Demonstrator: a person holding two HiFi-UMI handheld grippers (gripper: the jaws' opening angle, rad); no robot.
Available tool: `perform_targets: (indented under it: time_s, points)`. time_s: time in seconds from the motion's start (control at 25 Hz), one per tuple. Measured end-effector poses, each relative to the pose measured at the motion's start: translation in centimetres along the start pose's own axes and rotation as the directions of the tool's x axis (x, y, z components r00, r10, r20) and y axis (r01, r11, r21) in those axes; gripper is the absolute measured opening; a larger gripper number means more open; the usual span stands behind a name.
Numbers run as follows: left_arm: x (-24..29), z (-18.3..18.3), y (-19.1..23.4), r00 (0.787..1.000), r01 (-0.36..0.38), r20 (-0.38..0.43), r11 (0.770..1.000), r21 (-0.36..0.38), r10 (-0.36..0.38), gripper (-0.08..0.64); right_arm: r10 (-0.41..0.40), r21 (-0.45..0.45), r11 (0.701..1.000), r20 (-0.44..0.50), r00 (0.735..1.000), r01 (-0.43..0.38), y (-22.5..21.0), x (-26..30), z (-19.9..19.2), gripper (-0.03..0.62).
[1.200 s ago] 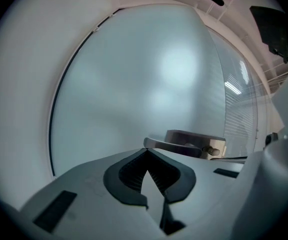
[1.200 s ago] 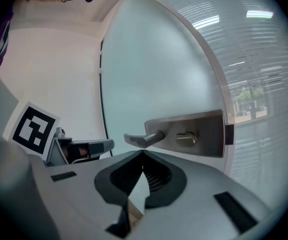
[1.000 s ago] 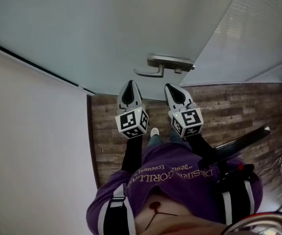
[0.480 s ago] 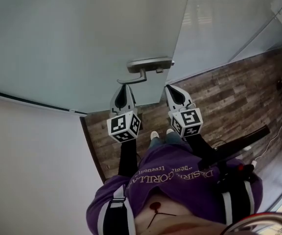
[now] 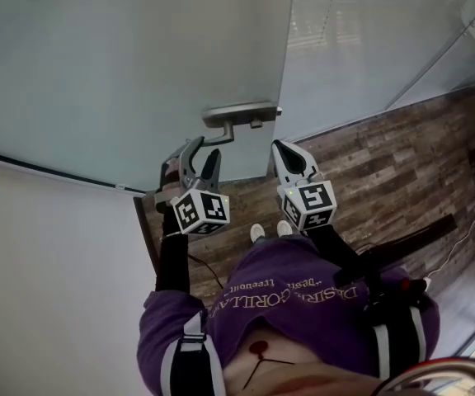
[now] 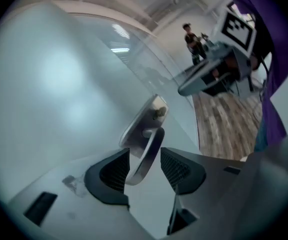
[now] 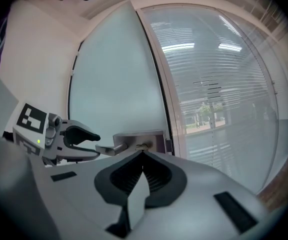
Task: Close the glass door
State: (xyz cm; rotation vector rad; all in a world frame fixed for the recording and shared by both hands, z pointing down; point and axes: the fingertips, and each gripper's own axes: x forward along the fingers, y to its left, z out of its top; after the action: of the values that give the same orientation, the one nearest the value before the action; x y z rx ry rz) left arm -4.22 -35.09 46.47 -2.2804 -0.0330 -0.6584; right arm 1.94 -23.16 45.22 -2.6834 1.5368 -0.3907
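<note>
Left hand-held gripper, jaws just opening, spread around the handle of the glass door, not pinching. Right hand-held gripper pressed together, empty, beside the handle.

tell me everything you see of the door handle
The handle is silver-grey metal: a rectangular plate near the edge of the glass door, with a lever running level and its end curved. The lever lies between the jaws of the left gripper, which have just been opening; whether they touch it is unclear.

Head cam looks steeply down; L/R claw cams sit close, facing door handle, seen in all 3.
</note>
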Motion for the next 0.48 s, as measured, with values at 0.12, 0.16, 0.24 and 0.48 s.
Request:
perform_targets:
  time_s: [0.12,0.16,0.24,0.48]
  points:
    - [1.5,-0.9,-0.7,0.994,0.057,-0.106,0.982,0.182,-0.038,0.202,-0.01,0.004,1.0,0.012,1.0,0.01,-0.9,0.2,0.1,-0.003]
    - [2.0,-1.1,-0.9,0.99,0.077,-0.133,0.974,0.214,-0.049,0.202,-0.012,0.005,1.0,0.015,1.0,0.012,-1.0,0.3,0.2,-0.003]
    - [3.0,-1.7,-1.2,0.981,0.113,-0.183,0.961,0.253,-0.067,0.202,-0.013,0.008,1.0,0.018,1.0,0.012,-1.2,0.2,0.4,-0.003]
    - [5.3,-2.9,-1.5,0.945,0.211,-0.304,0.933,0.293,-0.118,0.201,-0.018,0.009,1.0,0.016,1.0,0.018,-2.0,-0.3,0.1,-0.003]
